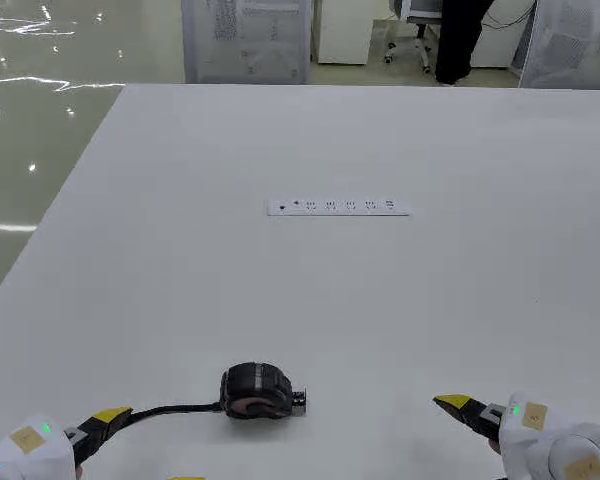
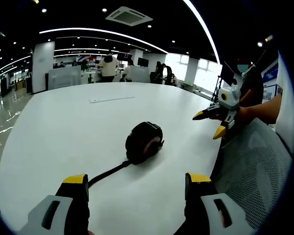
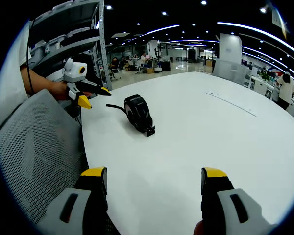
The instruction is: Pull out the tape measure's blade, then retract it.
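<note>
table [image 1: 380, 300]: white, smooth, matt. tape measure [image 1: 257, 391], bottom centre of head view: black matt case, rubbery look, shinier reddish side disc. left gripper [image 2: 136, 178] and right gripper [image 3: 154, 172]: smooth white plastic shells, 2 matt black jaws each. floor [image 1: 30, 110], upper left: glossy, strong glare. chair back [image 3: 34, 147]: grey mesh.

left tongs [image 2: 137, 178]: jaws apart | right tongs [image 3: 154, 172]: jaws apart

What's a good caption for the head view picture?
Black tape measure on a white table, blade retracted, with the left gripper and right gripper open either side.
</note>
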Motion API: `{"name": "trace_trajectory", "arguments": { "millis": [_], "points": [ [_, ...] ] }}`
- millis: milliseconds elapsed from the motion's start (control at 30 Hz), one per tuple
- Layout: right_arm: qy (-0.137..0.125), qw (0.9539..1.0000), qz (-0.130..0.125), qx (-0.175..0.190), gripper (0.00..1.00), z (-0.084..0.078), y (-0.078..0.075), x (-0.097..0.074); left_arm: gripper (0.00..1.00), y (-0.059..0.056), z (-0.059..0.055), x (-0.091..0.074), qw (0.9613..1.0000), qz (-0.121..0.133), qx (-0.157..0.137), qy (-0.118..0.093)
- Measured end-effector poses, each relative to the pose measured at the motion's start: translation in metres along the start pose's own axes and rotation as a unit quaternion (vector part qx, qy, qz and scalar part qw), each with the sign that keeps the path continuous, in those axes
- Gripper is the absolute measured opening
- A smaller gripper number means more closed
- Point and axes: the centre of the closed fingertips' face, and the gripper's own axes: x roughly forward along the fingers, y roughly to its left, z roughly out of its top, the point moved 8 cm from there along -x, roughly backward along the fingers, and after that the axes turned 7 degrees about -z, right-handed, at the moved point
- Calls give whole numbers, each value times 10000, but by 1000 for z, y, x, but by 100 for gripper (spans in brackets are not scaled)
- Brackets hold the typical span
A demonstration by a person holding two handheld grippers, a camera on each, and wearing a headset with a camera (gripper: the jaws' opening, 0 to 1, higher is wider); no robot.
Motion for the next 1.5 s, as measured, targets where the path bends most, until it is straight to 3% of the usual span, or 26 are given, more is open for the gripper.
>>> {"name": "trace_trajectory", "arguments": {
  "millis": [700,1100,1500],
  "points": [
    [234,9977,367,-517,74,13,-1,17,78,7,16,16,9981,-325,430,311],
    [316,9939,601,-868,74,27,-4,32,78,13,26,28,9923,-601,862,653],
    [433,9889,851,-1136,74,35,-5,51,78,14,35,48,9817,-929,1316,1017]
  ]
}}
